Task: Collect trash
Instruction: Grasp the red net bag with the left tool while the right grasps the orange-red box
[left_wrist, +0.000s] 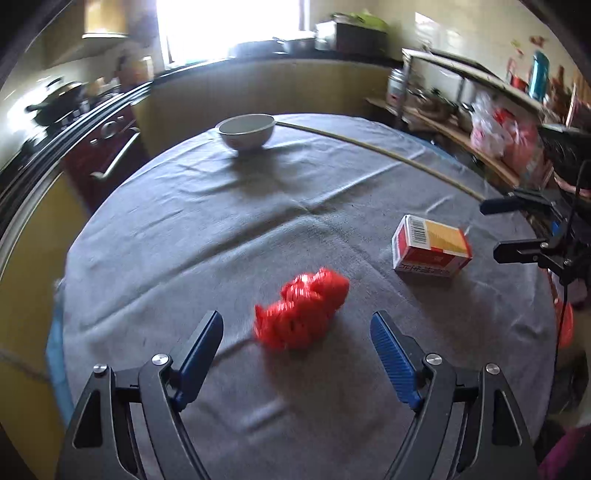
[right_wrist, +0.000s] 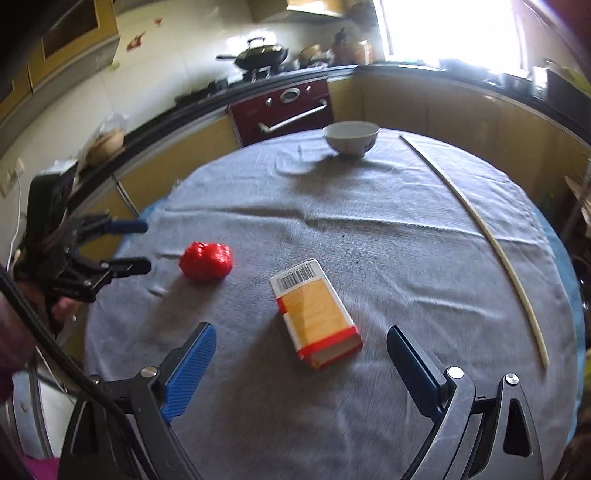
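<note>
Two hand-held grippers over a round table draped in grey cloth (left_wrist: 184, 221). The left gripper (left_wrist: 297, 325), jaws wide and empty, frames the crumpled red plastic bag (left_wrist: 303, 314) just ahead; the right gripper (right_wrist: 301, 339), equally wide, straddles the orange carton (right_wrist: 314, 314), apparently aligned for pickup. A bowl (right_wrist: 351, 138) stands well beyond.

Crumpled red wrapper (left_wrist: 301, 314) and orange-white carton (left_wrist: 431, 246) lie apart on cloth.

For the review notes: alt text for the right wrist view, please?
Open right tongs hover over a small orange-and-white box on a grey tablecloth. A crumpled red bag lies left, near the open left tongs; a white bowl and thin stick sit beyond.
</note>
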